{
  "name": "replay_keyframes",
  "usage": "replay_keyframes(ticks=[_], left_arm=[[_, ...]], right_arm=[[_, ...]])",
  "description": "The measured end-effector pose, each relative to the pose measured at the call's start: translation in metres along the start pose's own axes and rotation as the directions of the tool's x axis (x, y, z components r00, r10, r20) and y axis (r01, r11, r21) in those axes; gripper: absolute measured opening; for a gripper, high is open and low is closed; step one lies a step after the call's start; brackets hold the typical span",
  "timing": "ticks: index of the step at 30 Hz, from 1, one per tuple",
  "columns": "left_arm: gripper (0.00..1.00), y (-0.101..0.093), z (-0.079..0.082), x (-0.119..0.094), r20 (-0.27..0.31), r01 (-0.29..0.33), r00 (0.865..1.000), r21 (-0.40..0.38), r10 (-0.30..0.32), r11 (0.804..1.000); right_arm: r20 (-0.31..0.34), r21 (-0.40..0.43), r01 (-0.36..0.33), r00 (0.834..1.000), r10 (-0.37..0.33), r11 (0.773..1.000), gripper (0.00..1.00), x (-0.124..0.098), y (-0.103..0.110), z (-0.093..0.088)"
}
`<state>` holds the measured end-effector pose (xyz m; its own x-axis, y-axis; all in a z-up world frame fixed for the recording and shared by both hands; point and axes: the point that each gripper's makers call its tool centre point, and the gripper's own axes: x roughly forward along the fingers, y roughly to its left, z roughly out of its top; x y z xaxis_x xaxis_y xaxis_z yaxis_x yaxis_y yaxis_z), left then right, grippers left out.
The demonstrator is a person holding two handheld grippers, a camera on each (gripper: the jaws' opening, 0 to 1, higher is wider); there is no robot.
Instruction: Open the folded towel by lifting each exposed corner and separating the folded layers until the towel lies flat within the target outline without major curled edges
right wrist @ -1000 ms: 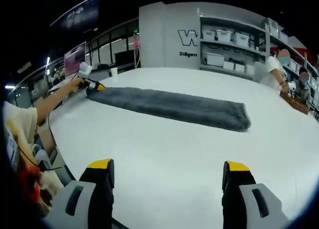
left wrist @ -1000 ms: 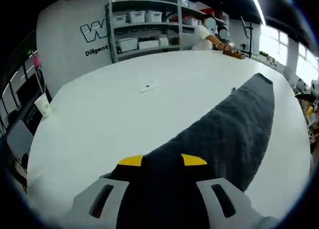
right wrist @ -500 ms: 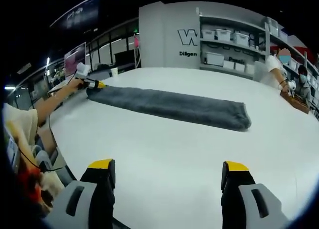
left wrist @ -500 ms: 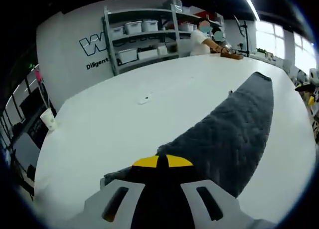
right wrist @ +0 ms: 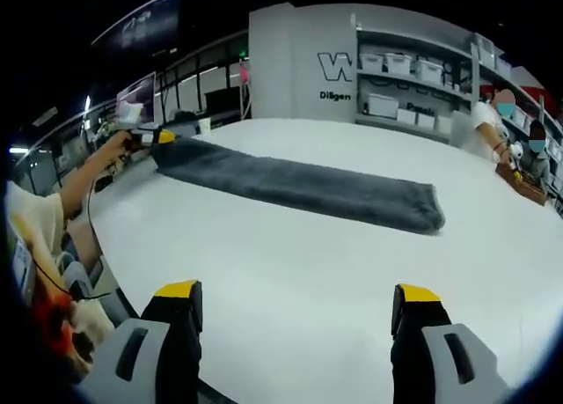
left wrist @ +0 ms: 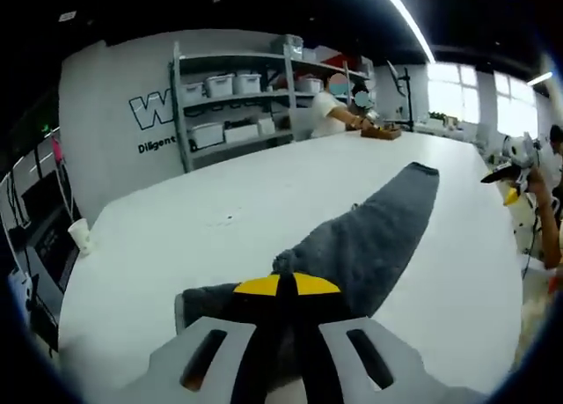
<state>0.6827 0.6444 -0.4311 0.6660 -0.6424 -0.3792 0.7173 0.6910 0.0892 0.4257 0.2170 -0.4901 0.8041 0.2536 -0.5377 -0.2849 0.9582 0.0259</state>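
A long dark grey towel, folded into a narrow strip, lies across the white table. In the left gripper view the towel runs away from me toward the far right. My left gripper is shut on its near end, yellow tips pressed together, and that end is raised slightly off the table. In the right gripper view the left gripper shows at the towel's far left end, held by a hand. My right gripper stands open over bare table, well short of the towel.
Shelves with white bins stand against the back wall. Two people work at the table's far corner. A paper cup stands near the left edge. A small scrap lies on the table.
The left gripper closed on the towel's end and lifted it a little, pulling it back. The right gripper has stayed still and open.
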Motion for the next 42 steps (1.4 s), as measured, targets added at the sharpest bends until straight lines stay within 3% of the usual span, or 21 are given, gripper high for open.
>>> replay_keyframes(ticks=[7, 8, 15, 20, 25, 32, 37, 42], left_arm=[[0.02, -0.04, -0.014, -0.027, -0.002, 0.084, 0.997, 0.031, -0.084, 0.996], [0.02, -0.051, -0.022, -0.03, -0.016, 0.122, 0.992, 0.023, -0.121, 0.992], [0.02, -0.075, -0.051, -0.039, -0.066, 0.178, 0.982, 0.005, -0.177, 0.984], [0.02, -0.084, -0.072, -0.039, -0.109, 0.195, 0.975, -0.004, -0.195, 0.981], [0.02, -0.09, -0.096, -0.036, -0.198, 0.198, 0.961, 0.011, -0.192, 0.98], [0.04, -0.09, -0.103, -0.032, -0.218, 0.208, 0.953, -0.038, -0.211, 0.977], [0.16, -0.097, -0.1, -0.039, -0.219, 0.217, 0.95, -0.049, -0.223, 0.975], [0.44, -0.111, -0.097, -0.052, -0.24, 0.203, 0.947, -0.072, -0.215, 0.976]], right_arm=[[-0.001, -0.012, -0.006, 1.0, 0.005, 1.0, 0.89, 0.0, 0.003, 0.001], [-0.005, -0.018, -0.008, 1.0, 0.008, 1.0, 0.89, 0.0, 0.004, 0.001], [-0.01, -0.025, -0.018, 1.0, 0.018, 1.0, 0.89, -0.001, 0.009, 0.0], [-0.008, -0.02, -0.015, 1.0, 0.015, 1.0, 0.89, -0.001, 0.008, 0.0], [-0.015, -0.021, -0.018, 1.0, 0.018, 1.0, 0.89, 0.0, 0.007, -0.001], [-0.023, -0.024, -0.025, 0.999, 0.025, 0.999, 0.89, 0.001, 0.01, -0.003], [-0.025, -0.022, -0.025, 0.999, 0.025, 0.999, 0.89, 0.002, 0.011, -0.004], [-0.029, -0.022, -0.027, 0.999, 0.027, 0.999, 0.89, 0.003, 0.012, -0.005]])
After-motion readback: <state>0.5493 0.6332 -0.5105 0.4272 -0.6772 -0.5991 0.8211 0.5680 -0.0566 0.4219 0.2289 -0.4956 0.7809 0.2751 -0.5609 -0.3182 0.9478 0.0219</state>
